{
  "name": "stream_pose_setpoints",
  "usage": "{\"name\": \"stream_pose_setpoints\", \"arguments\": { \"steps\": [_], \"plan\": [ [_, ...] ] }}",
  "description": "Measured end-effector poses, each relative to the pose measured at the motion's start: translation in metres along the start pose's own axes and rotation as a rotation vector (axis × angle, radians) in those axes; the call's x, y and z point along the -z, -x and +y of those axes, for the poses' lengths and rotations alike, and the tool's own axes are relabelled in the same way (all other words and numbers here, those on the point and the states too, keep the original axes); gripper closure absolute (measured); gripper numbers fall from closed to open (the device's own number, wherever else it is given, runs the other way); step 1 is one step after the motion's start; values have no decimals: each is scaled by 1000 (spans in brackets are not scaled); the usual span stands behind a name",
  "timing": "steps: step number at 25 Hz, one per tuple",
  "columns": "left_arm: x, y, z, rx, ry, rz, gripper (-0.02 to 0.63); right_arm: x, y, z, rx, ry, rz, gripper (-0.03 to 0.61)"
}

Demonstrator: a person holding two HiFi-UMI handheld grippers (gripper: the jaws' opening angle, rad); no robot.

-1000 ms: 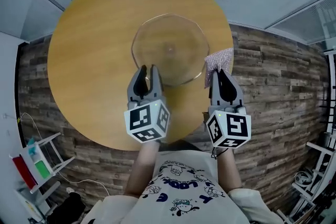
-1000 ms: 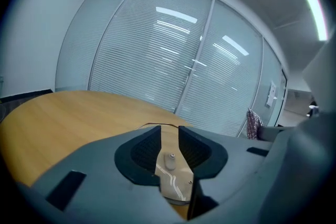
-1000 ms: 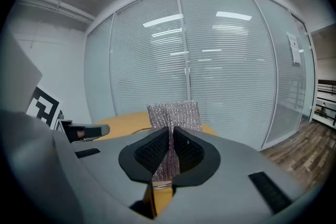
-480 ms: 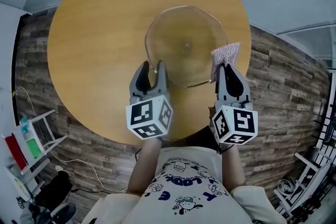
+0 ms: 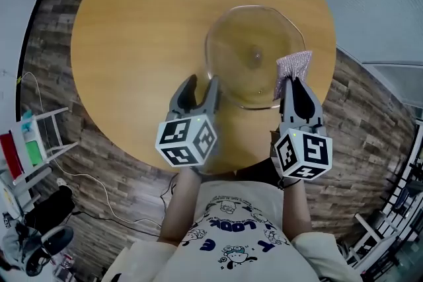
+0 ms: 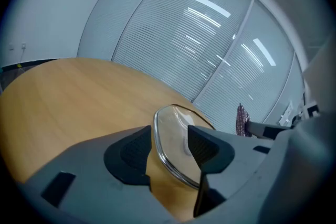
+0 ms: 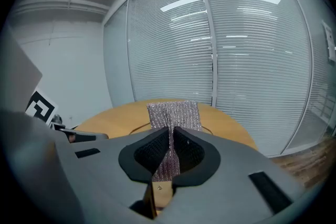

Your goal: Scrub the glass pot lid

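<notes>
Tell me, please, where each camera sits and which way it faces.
Head view: on the person's head, facing steeply down at the table, lid, left gripper and right gripper; forearms and shirt show.
Left gripper view: on the left gripper, facing along its jaws, which have just been opening; the lid's rim stands between them, not gripped.
Right gripper view: on the right gripper, facing along jaws shut on the cloth, toward blinds.
Shared: both gripper views show the table and cloth.

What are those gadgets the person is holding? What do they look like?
The left gripper and right gripper match: grey bodies, two tapered jaws with dark ribbed pads, and a white cube of black square markers at the back. The person wears a pale printed T-shirt.
</notes>
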State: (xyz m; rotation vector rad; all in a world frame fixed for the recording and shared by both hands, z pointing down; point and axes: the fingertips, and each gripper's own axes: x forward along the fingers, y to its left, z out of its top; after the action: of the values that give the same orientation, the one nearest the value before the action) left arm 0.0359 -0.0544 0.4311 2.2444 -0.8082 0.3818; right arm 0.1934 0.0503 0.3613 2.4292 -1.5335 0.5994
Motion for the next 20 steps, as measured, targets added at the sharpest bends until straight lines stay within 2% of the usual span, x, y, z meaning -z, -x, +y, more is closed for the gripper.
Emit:
{"name": "stream_pose_setpoints", "arguments": {
  "steps": [5,10,20],
  "plan": [
    [14,1,10,-25,140,10,405,1,-16,6,-98,27,23,535],
    [19,-3,15,-21,267,-27,405,-3,-37,0,-178,46,39,535],
    [37,-18,17,-80,406,-45,405,5,-70,-6,-327,102,119,535]
  ]
}}
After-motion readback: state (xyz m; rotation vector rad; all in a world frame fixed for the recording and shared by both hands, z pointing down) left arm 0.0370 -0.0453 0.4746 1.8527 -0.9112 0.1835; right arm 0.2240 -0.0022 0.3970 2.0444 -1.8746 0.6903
